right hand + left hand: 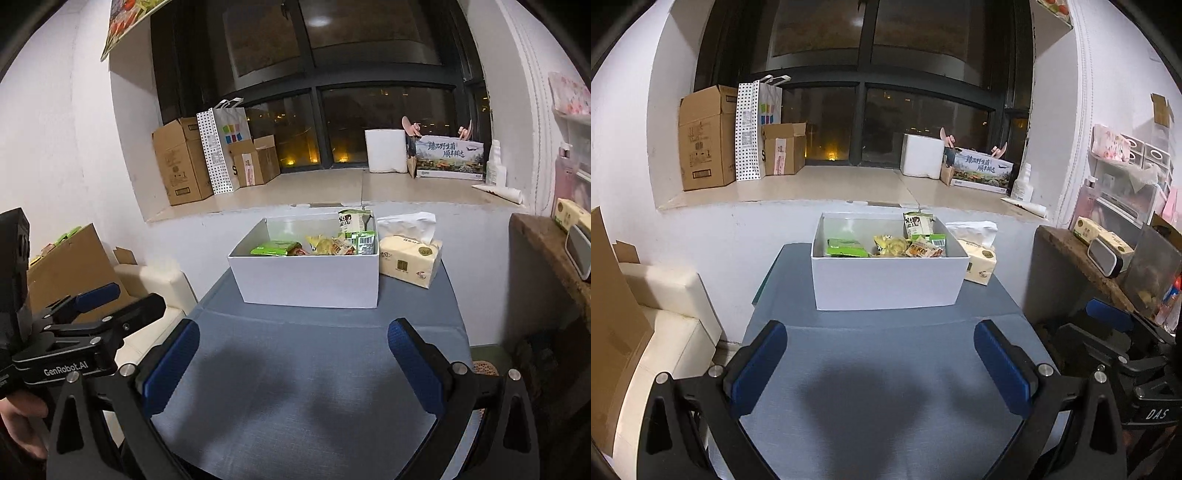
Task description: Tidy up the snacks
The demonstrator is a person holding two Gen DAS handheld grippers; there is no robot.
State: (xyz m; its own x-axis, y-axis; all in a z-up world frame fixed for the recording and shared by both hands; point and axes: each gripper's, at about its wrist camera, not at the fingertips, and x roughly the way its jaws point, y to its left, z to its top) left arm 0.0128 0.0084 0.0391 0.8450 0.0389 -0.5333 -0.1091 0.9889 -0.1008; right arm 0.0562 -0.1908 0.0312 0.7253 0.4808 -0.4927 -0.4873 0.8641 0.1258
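A white box (886, 280) (310, 280) stands at the far end of the blue table (886, 369) (295, 369). Inside lie several snack packets: a green packet (846, 248) (275, 247) on the left, yellow and orange ones (892, 246) (325, 245) in the middle, a green-white pouch (918, 223) (351, 219) upright at the back right. My left gripper (881, 369) is open over the bare tabletop, short of the box, nothing between its blue pads. My right gripper (295, 369) is open likewise. The left gripper's body (74, 332) shows at the left of the right wrist view.
A tissue pack (979, 258) (410, 258) sits right of the box. A window ledge behind holds cardboard boxes (705, 140) (181, 162), a dotted paper bag (750, 133) and a white box (921, 155). A wooden shelf (1082, 258) stands right; cream cushions (665, 314) lie left.
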